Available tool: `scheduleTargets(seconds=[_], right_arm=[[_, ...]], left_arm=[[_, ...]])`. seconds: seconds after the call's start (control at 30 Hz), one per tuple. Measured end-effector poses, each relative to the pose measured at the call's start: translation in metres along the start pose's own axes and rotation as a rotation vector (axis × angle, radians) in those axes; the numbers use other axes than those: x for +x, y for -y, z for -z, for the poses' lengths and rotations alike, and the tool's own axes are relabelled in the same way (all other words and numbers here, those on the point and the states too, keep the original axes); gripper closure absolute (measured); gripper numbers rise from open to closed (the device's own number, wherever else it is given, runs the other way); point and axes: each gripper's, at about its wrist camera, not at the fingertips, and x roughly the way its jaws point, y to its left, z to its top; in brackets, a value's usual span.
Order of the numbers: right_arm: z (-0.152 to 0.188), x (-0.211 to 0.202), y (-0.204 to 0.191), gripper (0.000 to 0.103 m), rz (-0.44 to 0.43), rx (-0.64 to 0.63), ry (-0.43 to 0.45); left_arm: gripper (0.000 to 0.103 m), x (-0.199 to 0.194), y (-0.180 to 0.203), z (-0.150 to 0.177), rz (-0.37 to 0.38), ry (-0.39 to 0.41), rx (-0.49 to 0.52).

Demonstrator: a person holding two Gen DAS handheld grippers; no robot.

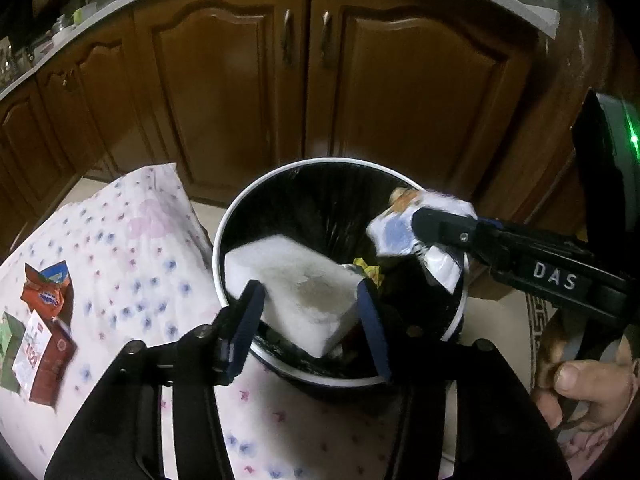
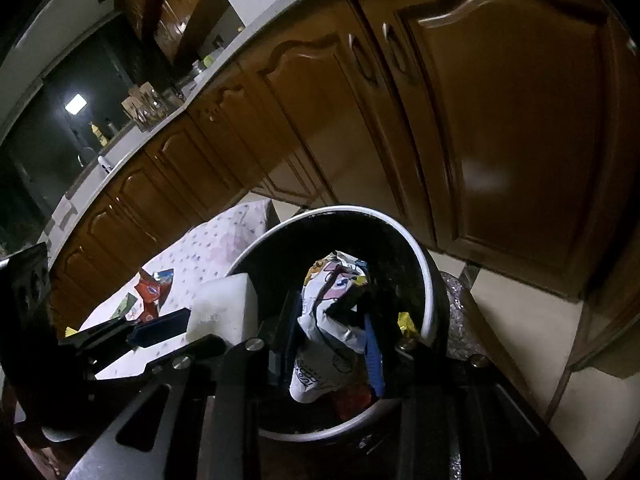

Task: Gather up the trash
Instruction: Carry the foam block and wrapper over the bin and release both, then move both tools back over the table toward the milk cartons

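Observation:
A round bin (image 1: pixel 218 240) with a white rim and black liner stands below both grippers. My left gripper (image 1: pixel 310 286) hangs over its near side. Its blue pads lie against the two sides of a white foam block (image 1: pixel 296 280), which tilts down into the bin. My right gripper (image 2: pixel 332 312) holds a crumpled white printed wrapper (image 2: pixel 324 320) between its pads, over the bin's right half. The left wrist view shows one of its fingers (image 1: pixel 436 222) across that wrapper (image 1: pixel 396 232). Yellow and red scraps (image 2: pixel 406 322) lie inside the bin.
Left of the bin is a surface under a floral cloth (image 1: pixel 132 240). On it lie an orange wrapper (image 1: pixel 46 294), a red and white carton (image 1: pixel 40 356) and a green packet (image 1: pixel 10 344). Brown cabinet doors (image 1: pixel 320 80) stand close behind. A hand (image 1: pixel 592 384) grips the right tool.

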Motion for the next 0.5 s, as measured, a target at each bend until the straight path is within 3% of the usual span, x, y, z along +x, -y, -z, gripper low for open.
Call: scheduleTargets(seconds=[0.03,0.1,0.5], right_arm=[[0.0,0.002,0.001,0.055,-0.001,0.006,-0.006],[0.0,0.003,0.003,0.052,-0.002,0.017,-0.004],[0.004,-0.011,0.003,0.042,-0.017,0.048,0.037]], left_arm=[[0.05,0.001,0.0,0.0,0.002,-0.005,0.0],[0.035,0.001,-0.001,0.001,0.0,-0.009,-0.002],[0.029,-0.026,-0.016,0.021,0.02,0.041,-0.063]])
